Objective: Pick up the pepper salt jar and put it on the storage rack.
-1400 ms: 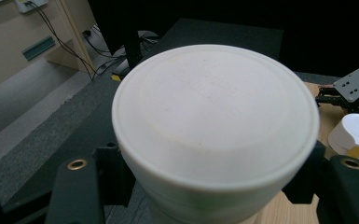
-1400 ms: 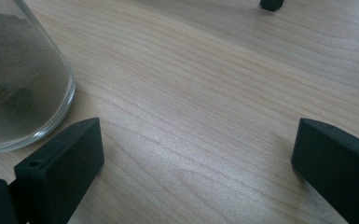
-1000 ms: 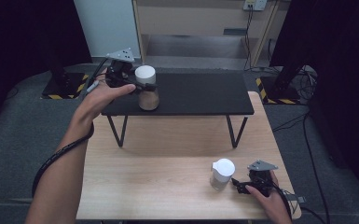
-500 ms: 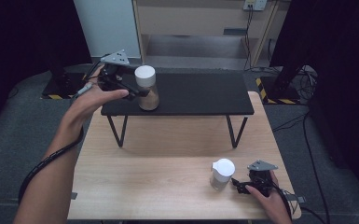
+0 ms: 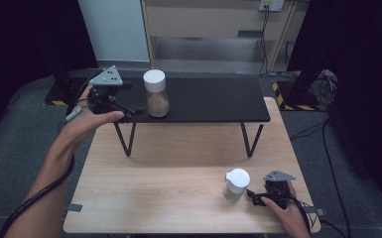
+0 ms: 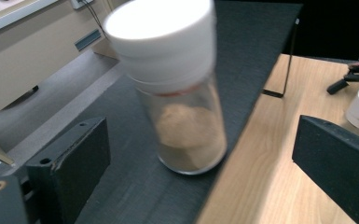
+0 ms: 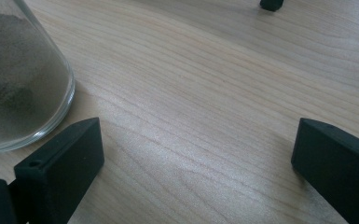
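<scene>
Jar on shelf (image 5: 156,94): a glass jar with a white lid and brown powder inside; it stands upright on the black shelf, near its left end, and nothing holds it.
Left gripper (image 5: 129,112): it is just to the left of this jar, at the left end of the shelf. Its jaws have just been opening and now stand wide apart. In the left gripper view the jar (image 6: 175,84) is ahead between the two jaws, and they do not touch it.
Left hand (image 5: 87,121): it holds the left gripper from behind; a dark cable winds around the forearm.
Second jar (image 5: 236,185): a smaller jar with a white lid and brownish content; it stands upright on the wooden table, near the front right corner.
Right gripper (image 5: 252,196): it is low over the table, just to the right of the second jar. Its jaws are apart. In the right gripper view the glass base (image 7: 18,88) is beside the left jaw, outside the gap, and only bare wood lies between the jaws.
Black shelf (image 5: 213,101): a low dark board on thin metal legs; it stands across the far part of the table.
Wooden table (image 5: 168,178): light wood; it carries the shelf and the second jar.
</scene>
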